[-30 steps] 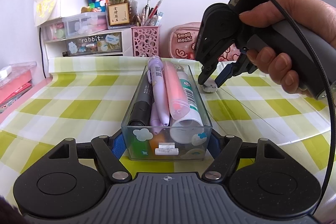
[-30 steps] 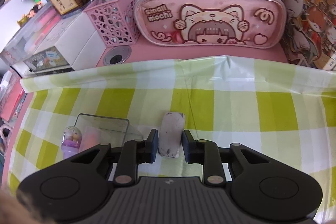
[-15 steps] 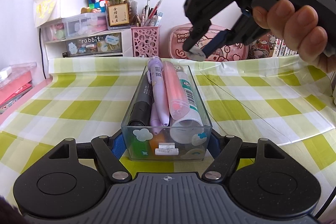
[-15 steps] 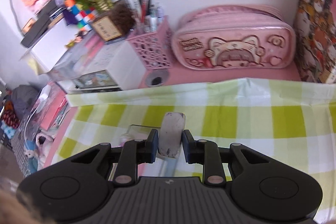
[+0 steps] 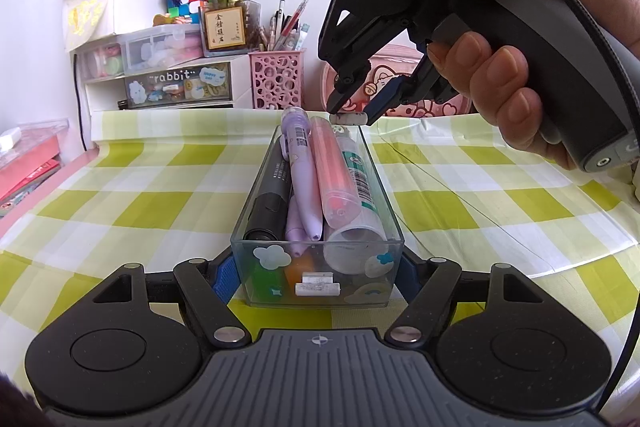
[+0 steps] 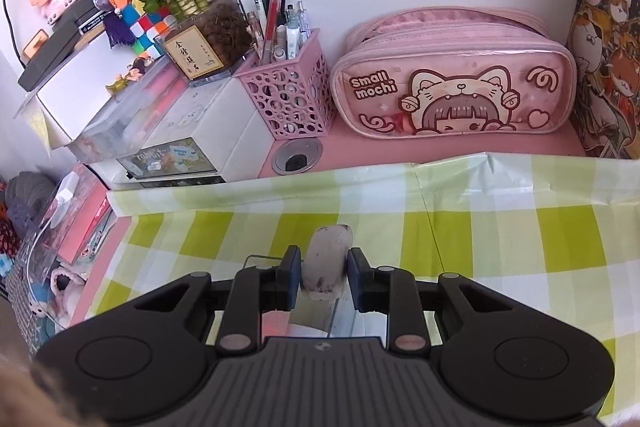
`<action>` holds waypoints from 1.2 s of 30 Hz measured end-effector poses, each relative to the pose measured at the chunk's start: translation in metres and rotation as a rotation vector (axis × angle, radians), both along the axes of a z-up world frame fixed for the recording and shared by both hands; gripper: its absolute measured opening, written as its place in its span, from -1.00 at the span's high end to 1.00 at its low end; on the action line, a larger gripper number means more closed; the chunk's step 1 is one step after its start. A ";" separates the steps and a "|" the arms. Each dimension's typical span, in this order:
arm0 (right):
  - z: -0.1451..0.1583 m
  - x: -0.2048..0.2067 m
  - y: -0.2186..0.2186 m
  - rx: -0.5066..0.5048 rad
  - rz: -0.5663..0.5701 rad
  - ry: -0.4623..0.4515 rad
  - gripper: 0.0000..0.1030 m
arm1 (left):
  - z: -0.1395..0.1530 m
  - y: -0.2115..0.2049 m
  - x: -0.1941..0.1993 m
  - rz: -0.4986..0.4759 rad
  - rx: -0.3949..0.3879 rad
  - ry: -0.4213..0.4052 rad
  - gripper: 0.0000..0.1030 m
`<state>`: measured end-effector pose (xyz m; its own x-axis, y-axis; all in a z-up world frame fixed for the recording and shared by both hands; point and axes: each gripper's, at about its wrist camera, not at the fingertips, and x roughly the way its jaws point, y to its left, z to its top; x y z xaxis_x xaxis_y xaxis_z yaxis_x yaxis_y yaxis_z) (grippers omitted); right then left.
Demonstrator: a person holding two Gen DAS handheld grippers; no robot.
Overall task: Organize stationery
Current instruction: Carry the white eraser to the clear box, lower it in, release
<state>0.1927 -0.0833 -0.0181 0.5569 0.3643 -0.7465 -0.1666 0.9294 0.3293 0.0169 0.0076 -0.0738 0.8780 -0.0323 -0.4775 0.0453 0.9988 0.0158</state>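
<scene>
A clear plastic box (image 5: 316,259) full of pens, markers and a glue stick sits on the checked cloth. My left gripper (image 5: 316,273) is shut on the box's near end. My right gripper (image 5: 352,113) is shut on a worn white eraser (image 6: 326,261), which also shows in the left wrist view (image 5: 348,118), and holds it just above the box's far end. In the right wrist view the box's far rim (image 6: 264,259) shows below the eraser.
A pink mesh pen holder (image 6: 288,99), a pink "small mochi" pencil case (image 6: 452,95) and white drawer units (image 5: 160,79) stand along the back wall. Pink boxes (image 5: 24,163) lie at the left edge. Books stand at the right (image 6: 608,67).
My right gripper, with the eraser, has moved from high above the table down and left to just over the box's far end. My left gripper and the box have not moved.
</scene>
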 end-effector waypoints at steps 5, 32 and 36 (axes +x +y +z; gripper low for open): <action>0.004 -0.006 0.000 -0.013 0.004 -0.011 0.45 | 0.000 0.000 0.000 0.000 0.001 0.000 -0.41; -0.003 -0.008 0.001 -0.039 0.057 -0.049 0.78 | 0.000 0.000 0.000 -0.001 0.001 0.000 -0.41; -0.001 -0.016 0.000 -0.024 0.098 -0.064 0.78 | 0.000 0.000 0.001 0.000 0.002 0.000 -0.41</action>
